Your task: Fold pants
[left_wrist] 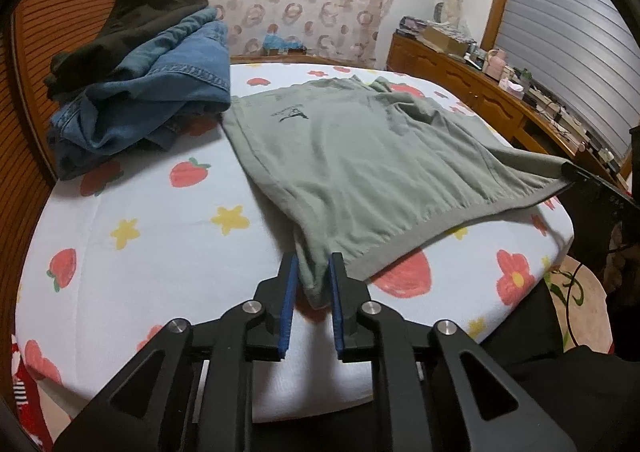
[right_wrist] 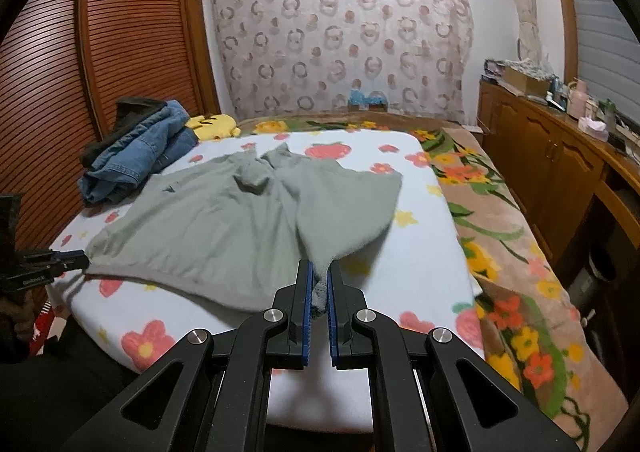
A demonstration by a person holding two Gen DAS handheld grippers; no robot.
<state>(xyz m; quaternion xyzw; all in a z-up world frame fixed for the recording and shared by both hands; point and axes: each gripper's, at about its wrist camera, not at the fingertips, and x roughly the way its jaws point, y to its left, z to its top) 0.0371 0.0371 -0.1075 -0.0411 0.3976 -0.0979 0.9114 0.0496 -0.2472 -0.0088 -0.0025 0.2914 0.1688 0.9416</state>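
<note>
Grey-green pants (left_wrist: 360, 163) lie spread on a white mat printed with strawberries and flowers (left_wrist: 160, 252). My left gripper (left_wrist: 314, 264) is shut on the near left corner of the waistband. My right gripper (right_wrist: 319, 276) is shut on the near right corner of the pants (right_wrist: 240, 228), which bunches between the blue pads. Each gripper shows in the other's view at the opposite corner: the right one (left_wrist: 576, 173) and the left one (right_wrist: 68, 262). The waistband hangs stretched and slightly lifted between them.
A pile of blue denim and dark clothes (left_wrist: 140, 91) sits at the mat's far left, also in the right wrist view (right_wrist: 136, 147). A slatted wooden wardrobe (right_wrist: 100, 71) stands left. A cluttered wooden sideboard (right_wrist: 560, 155) runs along the right. A floral blanket (right_wrist: 500, 232) lies right of the mat.
</note>
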